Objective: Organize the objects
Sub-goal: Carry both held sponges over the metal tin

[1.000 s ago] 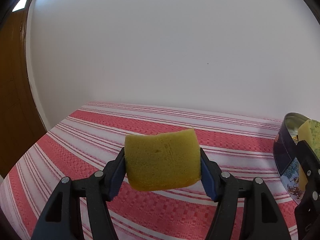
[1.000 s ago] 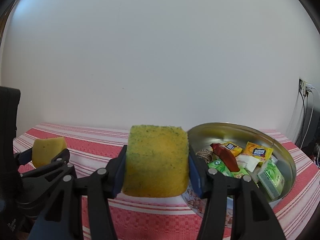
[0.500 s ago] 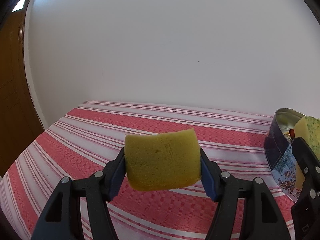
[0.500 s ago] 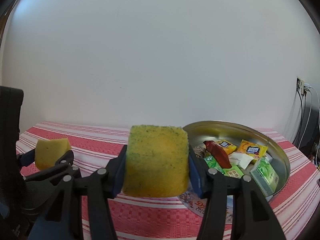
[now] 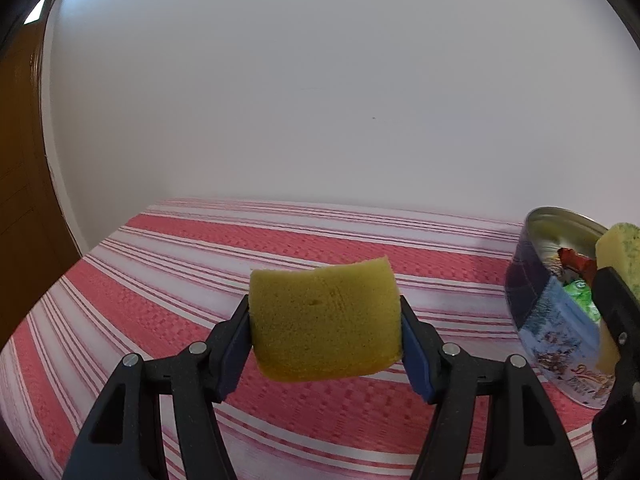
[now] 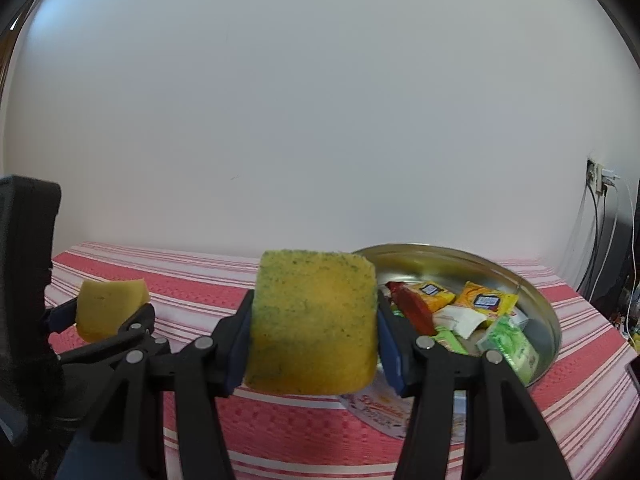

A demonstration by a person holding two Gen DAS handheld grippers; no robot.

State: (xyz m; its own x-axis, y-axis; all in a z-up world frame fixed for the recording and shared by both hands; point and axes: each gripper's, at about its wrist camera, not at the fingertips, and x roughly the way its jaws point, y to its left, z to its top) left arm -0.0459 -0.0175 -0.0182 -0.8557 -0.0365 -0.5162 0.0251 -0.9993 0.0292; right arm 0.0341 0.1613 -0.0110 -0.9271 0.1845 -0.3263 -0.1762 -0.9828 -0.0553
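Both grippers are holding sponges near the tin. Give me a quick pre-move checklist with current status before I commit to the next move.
1. Left gripper clamped on the plain yellow sponge: ok, pads press both sides.
2. Right gripper clamped on the green-flecked sponge: ok.
3. Round tin open, no lid on it: ok.
4. Room in the tin: cannot tell; packets cover most of the visible floor.
5. Grippers apart from each other: ok, the left one sits clear at the left of the right wrist view.
6. Striped tablecloth under the left gripper bare of items: ok.
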